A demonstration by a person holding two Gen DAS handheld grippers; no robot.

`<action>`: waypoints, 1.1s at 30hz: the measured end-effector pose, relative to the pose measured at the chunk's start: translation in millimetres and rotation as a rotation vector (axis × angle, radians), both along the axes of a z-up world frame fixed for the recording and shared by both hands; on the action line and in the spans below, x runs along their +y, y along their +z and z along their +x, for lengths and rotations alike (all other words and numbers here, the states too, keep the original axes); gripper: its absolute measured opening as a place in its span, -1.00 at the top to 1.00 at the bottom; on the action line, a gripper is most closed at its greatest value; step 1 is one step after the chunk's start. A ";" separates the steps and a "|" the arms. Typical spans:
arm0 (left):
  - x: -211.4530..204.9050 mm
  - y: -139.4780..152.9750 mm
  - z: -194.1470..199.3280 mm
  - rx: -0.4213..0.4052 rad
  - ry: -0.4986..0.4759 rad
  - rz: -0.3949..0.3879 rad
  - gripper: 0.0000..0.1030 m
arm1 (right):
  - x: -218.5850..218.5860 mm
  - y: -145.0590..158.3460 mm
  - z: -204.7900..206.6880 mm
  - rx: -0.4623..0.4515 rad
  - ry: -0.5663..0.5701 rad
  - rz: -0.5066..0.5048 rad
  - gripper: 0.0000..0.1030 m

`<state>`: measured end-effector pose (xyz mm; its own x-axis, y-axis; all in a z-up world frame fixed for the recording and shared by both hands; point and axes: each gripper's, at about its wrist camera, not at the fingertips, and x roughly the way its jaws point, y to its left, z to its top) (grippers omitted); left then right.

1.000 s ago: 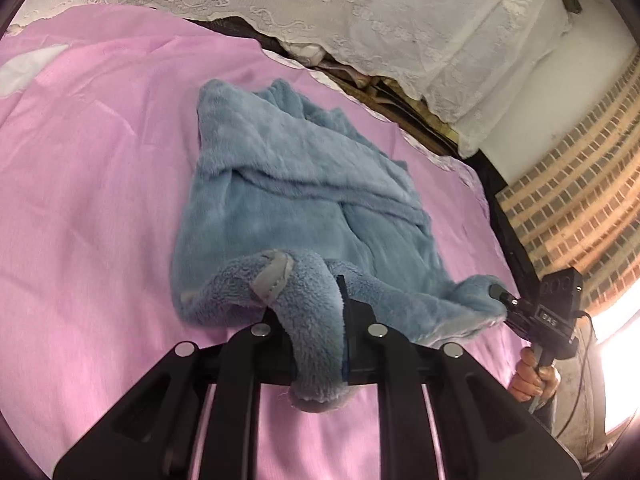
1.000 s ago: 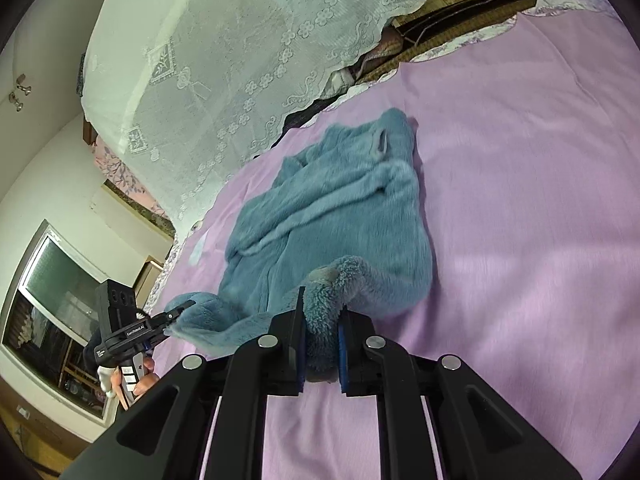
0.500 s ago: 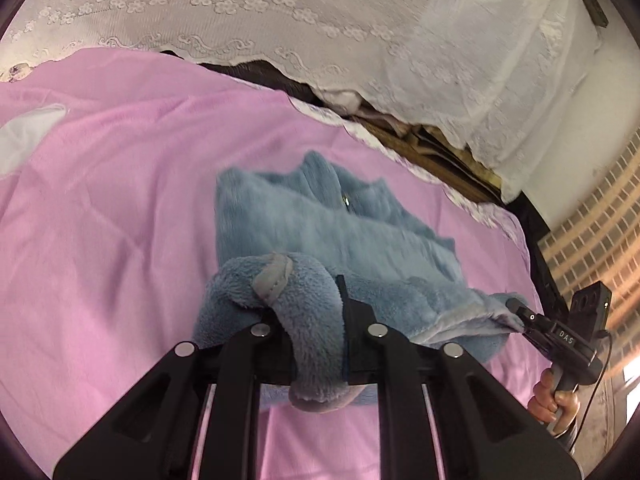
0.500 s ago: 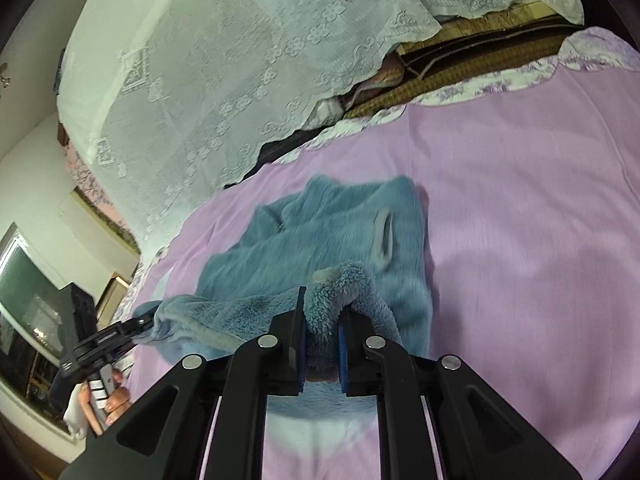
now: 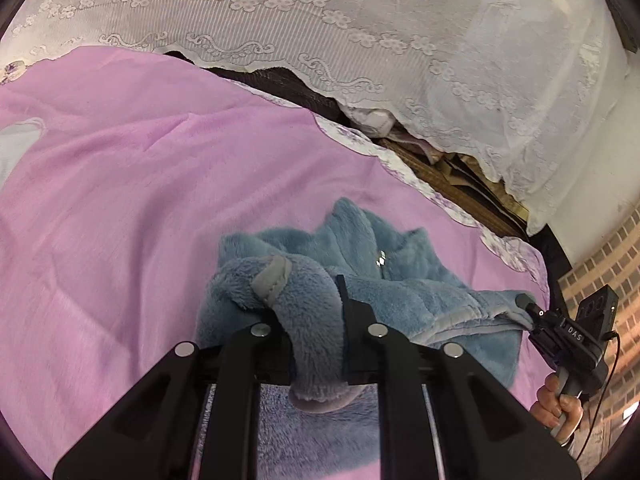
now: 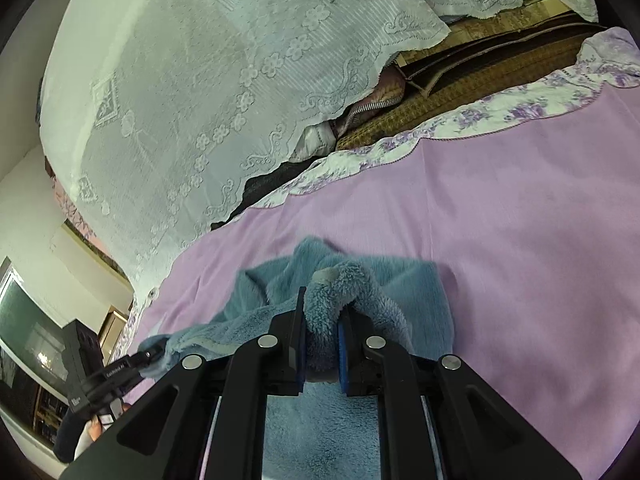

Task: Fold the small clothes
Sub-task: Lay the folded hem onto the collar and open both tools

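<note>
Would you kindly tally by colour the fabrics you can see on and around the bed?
Blue fleece garment: 1
Pink bedspread: 1
White lace cover: 1
Total: 3

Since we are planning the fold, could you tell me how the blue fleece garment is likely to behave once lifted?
The blue fleece garment is probably floppy: it sags between the left gripper and right gripper. Its thick pile bunches in the closed jaws, so it likely grips well. It looks light, hanging from two pinches.
</note>
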<state>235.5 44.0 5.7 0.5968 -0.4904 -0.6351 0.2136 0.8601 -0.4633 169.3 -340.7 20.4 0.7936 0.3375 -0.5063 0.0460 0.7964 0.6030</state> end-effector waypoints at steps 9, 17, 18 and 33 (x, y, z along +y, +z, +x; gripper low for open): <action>-5.3 -41.8 28.9 0.044 0.006 -0.015 0.67 | -2.6 -49.5 35.2 0.078 -0.024 -0.045 0.74; 0.7 -13.3 7.1 -0.024 0.000 -0.033 0.53 | 2.3 -17.3 11.8 -0.022 -0.008 -0.074 0.16; 0.6 -6.4 1.5 -0.047 -0.002 -0.036 0.39 | 5.0 -8.5 5.5 -0.046 -0.014 -0.099 0.04; -39.3 11.7 -9.4 -0.173 -0.069 0.103 -0.23 | 77.6 4.8 16.1 -0.063 0.121 -0.339 0.58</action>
<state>226.1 4.7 17.3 0.6682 -0.4719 -0.5752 0.3426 0.8814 -0.3251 185.4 -263.1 25.2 0.7910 0.2526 -0.5572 -0.0897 0.9488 0.3028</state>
